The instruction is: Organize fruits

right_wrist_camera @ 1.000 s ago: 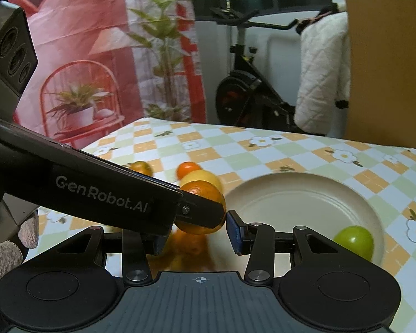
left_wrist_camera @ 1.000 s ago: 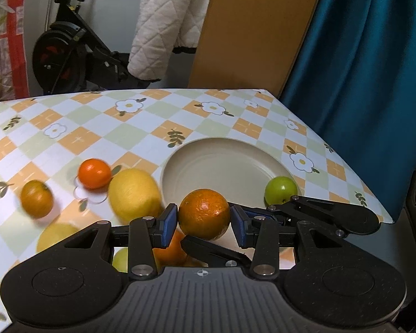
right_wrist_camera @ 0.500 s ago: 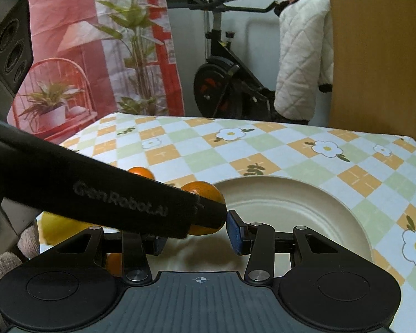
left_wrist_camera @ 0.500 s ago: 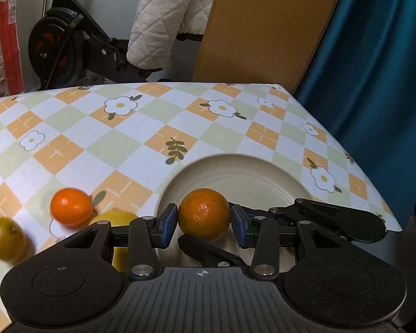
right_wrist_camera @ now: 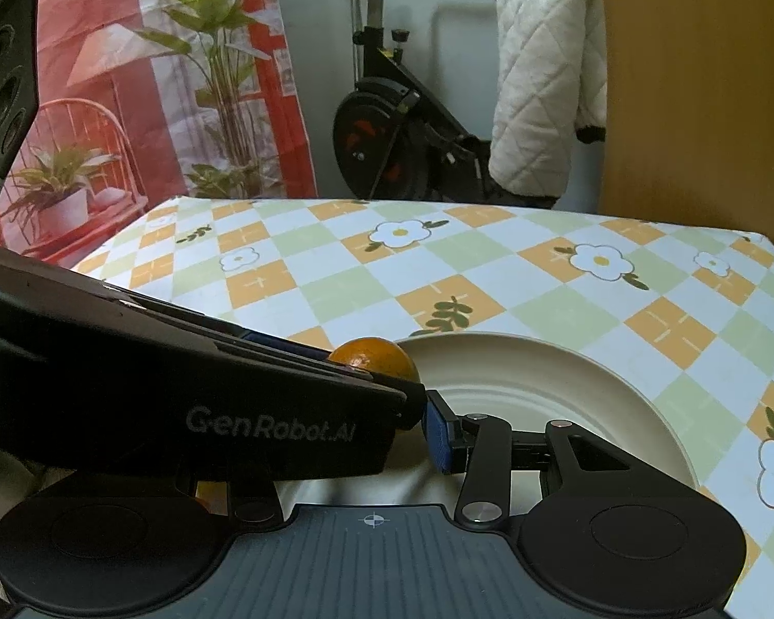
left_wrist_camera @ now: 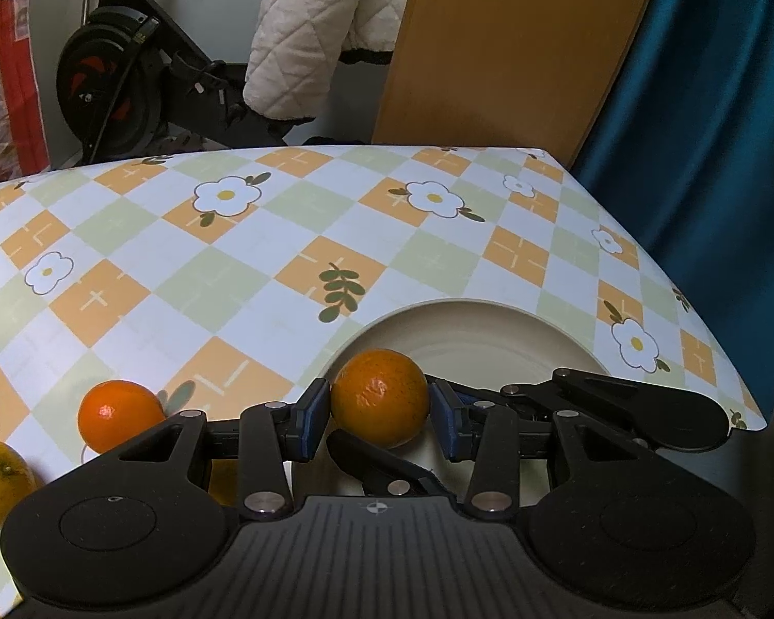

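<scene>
Left gripper (left_wrist_camera: 381, 415) clamps an orange (left_wrist_camera: 380, 396) over the plate's (left_wrist_camera: 490, 340) near-left rim. Right gripper (right_wrist_camera: 413, 425): one pad visible, state undeterminable. Two small oranges (left_wrist_camera: 118, 412) lie left on the bench (left_wrist_camera: 284, 237).

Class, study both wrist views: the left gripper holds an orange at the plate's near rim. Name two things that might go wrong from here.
1. The orange is round and gripped only at its sides by the left gripper; it may slip out.
2. Released at the plate rim, it may roll back onto the table toward the small orange.
</scene>
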A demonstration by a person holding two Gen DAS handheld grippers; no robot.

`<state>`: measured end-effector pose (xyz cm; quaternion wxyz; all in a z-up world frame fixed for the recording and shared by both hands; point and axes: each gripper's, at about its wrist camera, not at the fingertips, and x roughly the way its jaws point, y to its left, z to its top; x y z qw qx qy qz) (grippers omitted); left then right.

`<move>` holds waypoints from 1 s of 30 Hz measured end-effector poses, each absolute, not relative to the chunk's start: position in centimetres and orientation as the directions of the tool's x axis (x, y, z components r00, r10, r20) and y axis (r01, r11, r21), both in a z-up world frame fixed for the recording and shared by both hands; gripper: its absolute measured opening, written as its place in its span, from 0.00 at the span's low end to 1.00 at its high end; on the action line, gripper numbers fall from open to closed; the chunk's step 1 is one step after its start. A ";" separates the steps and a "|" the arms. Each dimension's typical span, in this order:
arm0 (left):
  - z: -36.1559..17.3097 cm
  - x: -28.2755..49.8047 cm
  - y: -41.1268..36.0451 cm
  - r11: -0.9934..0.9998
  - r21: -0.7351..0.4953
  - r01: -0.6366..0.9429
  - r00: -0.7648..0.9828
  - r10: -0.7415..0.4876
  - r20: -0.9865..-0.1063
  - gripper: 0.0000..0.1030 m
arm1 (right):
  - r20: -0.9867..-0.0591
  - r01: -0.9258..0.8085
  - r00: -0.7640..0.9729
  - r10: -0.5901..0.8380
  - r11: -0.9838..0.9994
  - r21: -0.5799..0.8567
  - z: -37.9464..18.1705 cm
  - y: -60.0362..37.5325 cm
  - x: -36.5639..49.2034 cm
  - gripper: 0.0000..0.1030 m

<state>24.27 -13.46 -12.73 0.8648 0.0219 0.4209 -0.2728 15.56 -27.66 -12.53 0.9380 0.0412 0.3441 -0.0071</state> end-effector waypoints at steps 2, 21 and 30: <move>-12.8 24.4 -13.6 0.851 -0.191 0.489 0.495 -0.451 -0.743 0.43 | -0.651 0.050 0.759 0.010 0.996 0.074 -12.5 -27.8 15.8 0.39; -8.7 22.3 -11.6 0.857 -0.194 0.477 0.567 -0.469 -0.678 0.44 | -0.613 0.088 0.790 -0.025 0.993 0.073 -9.5 -28.1 13.6 0.39; -6.2 18.0 -7.9 0.876 -0.159 0.455 0.631 -0.443 -0.636 0.44 | -0.560 0.038 0.827 0.044 0.990 0.133 -8.1 -27.1 9.8 0.35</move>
